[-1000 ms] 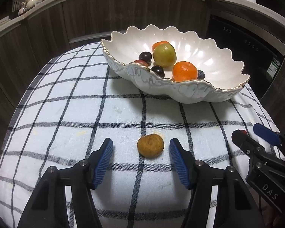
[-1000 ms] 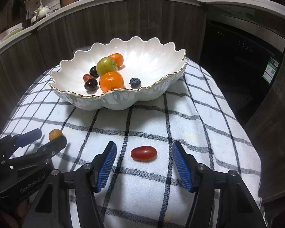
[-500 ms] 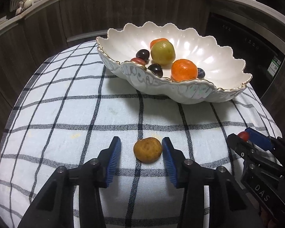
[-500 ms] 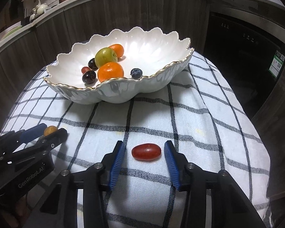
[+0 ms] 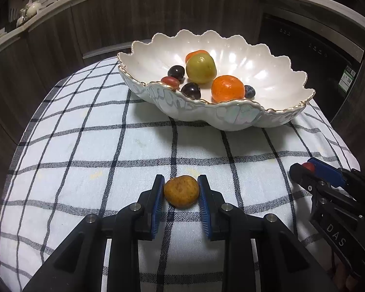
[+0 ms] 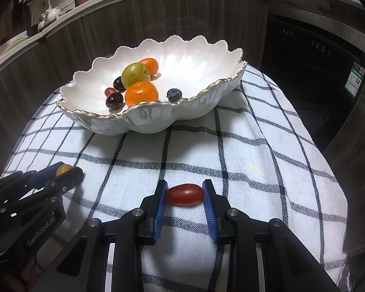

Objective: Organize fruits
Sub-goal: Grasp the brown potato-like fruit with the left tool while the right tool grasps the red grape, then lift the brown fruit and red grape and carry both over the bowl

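Note:
My left gripper (image 5: pixel 181 189) is shut on a small brown-yellow fruit (image 5: pixel 181 191) that rests on the checked cloth (image 5: pixel 85 146); both blue pads touch its sides. My right gripper (image 6: pixel 185 193) is shut on a red oval fruit (image 6: pixel 185 194), also on the cloth (image 6: pixel 255 150). The white scalloped bowl (image 5: pixel 231 116) stands behind and holds several fruits: a green-yellow one (image 5: pixel 201 68), an orange (image 5: pixel 227 89), dark plums and a blueberry. The bowl shows in the right wrist view too (image 6: pixel 146 121). Each gripper shows in the other's view: right (image 5: pixel 304 169), left (image 6: pixel 63 171).
The cloth covers a small table whose edges drop away on all sides. Dark wooden cabinets (image 5: pixel 133 19) curve behind the table, with a black appliance (image 6: pixel 316 60) at the right. Items stand on the counter top at the back.
Both grippers have closed from wide open onto their fruits: left on the brown-yellow fruit, right on the red one. Both have moved slightly forward toward the bowl.

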